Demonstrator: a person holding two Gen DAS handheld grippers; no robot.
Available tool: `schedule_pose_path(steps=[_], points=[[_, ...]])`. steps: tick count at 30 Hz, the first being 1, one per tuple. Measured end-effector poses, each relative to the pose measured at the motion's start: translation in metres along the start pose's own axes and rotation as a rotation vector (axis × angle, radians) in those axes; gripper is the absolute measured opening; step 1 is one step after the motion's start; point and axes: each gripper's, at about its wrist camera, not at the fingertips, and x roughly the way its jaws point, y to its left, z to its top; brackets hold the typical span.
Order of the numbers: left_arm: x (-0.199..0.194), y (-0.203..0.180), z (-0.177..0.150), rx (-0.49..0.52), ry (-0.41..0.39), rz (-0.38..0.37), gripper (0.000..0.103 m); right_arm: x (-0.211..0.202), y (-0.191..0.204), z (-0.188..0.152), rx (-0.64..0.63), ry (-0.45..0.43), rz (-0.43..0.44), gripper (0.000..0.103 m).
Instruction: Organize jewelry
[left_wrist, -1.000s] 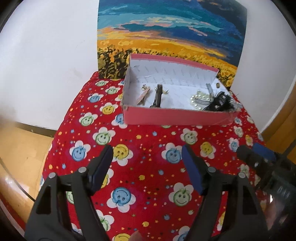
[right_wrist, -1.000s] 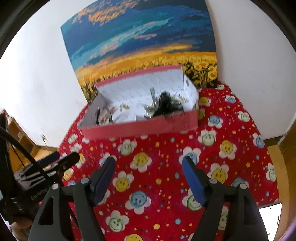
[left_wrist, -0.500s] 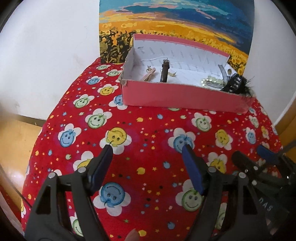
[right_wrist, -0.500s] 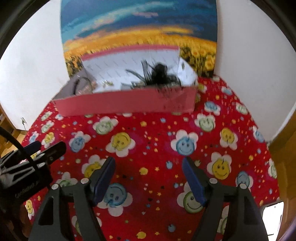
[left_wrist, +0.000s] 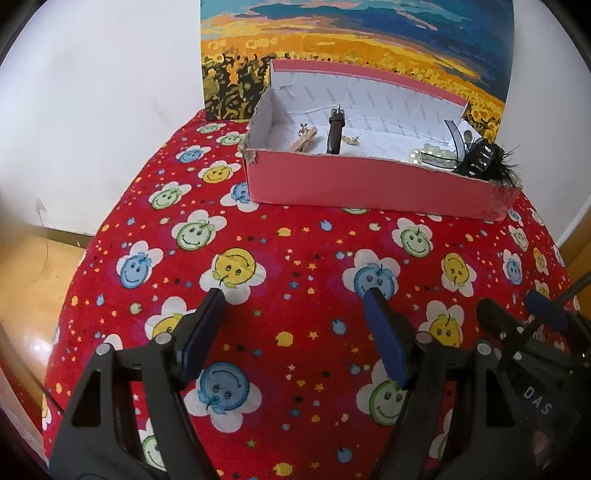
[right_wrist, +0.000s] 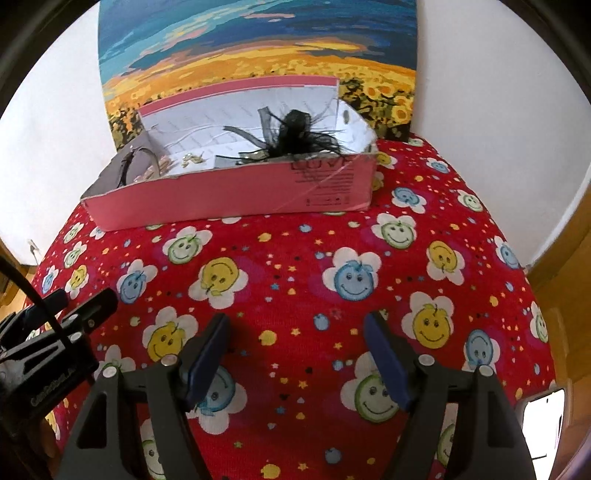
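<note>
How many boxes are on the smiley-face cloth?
1. The pink box sits at the far side of the red cloth, in front of the sunflower painting. Nothing else box-like shows.

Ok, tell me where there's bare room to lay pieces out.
Free: the red cloth between the pink box and both open grippers. Crowded: the box's right end, around the black feather clip.
</note>
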Motion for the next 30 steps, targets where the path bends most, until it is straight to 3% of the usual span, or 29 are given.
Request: schedule_pose_path(steps=[30], points=[[0.0006, -0.0037, -0.0005, 0.029, -0.008, 0.022, 0.070, 0.0013, 0.0016, 0.0009, -0.011, 0.008, -0.003, 0.079]])
